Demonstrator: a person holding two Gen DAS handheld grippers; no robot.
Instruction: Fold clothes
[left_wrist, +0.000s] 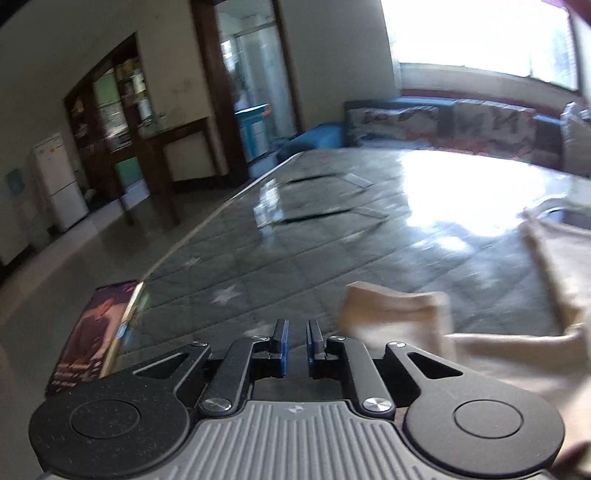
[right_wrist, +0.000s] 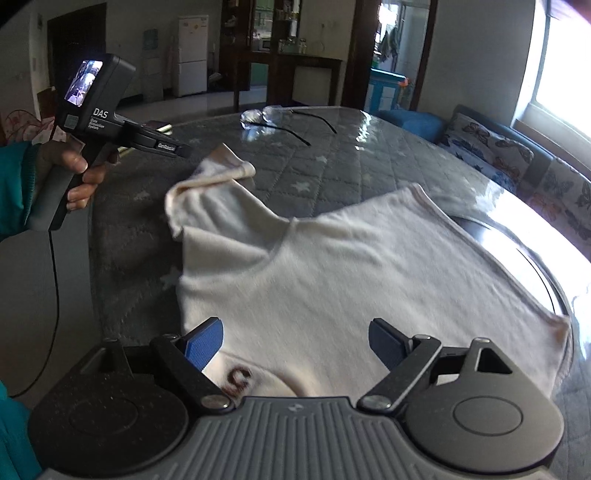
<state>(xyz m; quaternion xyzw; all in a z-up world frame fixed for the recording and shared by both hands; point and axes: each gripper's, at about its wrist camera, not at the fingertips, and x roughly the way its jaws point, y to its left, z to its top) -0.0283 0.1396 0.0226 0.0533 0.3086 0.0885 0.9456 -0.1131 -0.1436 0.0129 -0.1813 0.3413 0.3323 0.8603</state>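
1. On the grey quilted star-patterned table (right_wrist: 325, 166) lies a cream shirt (right_wrist: 332, 266), spread out mostly flat under the right wrist view, with a dark letter mark (right_wrist: 238, 380) near its close edge.
2. One sleeve (right_wrist: 214, 177) reaches toward the far left, its cuff curled up off the cloth.
3. Right gripper (right_wrist: 295, 343) hovers over the near part of the shirt, jaws spread wide and gripping nothing.
4. Left gripper (left_wrist: 295, 341) sits near the left table edge; its blue pads (left_wrist: 282, 343) stand close together with a narrow gap, and nothing is visible between them.
5. From the left wrist view the sleeve cuff (left_wrist: 395, 310) lies just right of the fingertips, apart from them.
6. Eyeglasses (right_wrist: 280, 114) rest on the far side of the table, well apart from the shirt.
7. A booklet (left_wrist: 92, 332) sits at the table's left near corner.
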